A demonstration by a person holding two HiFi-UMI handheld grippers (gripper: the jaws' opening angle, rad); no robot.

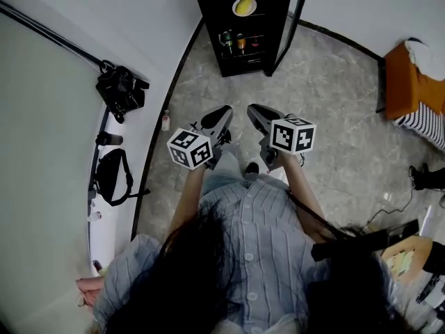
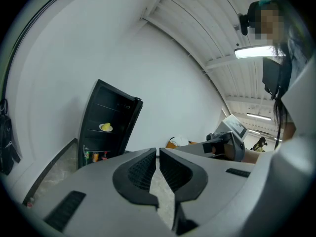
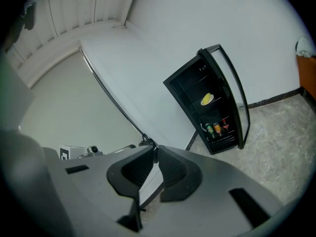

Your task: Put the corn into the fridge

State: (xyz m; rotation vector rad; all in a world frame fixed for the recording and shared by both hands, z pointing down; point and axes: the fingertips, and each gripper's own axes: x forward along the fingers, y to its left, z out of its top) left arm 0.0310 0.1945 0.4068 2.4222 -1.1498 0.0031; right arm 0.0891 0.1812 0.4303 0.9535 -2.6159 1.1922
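We judge the main step done: the corn (image 1: 243, 6) already lies on a white plate (image 1: 252, 8) on an upper shelf of the fridge (image 1: 208, 26), well ahead of us. Our left tool (image 1: 224, 112) and right tool (image 1: 253, 110) are both closed on nothing. The fridge door (image 3: 236, 112) stands open, so shutting it may be all that remains.

- The fridge (image 1: 243, 66) stands far, in the middle, its door (image 1: 297, 16) open to the right.
- The corn (image 1: 243, 5) lies on a plate (image 1: 254, 7) inside.
- Bottles (image 1: 240, 42) stand on the shelf below.
- A bag (image 1: 119, 89) hangs on the left.
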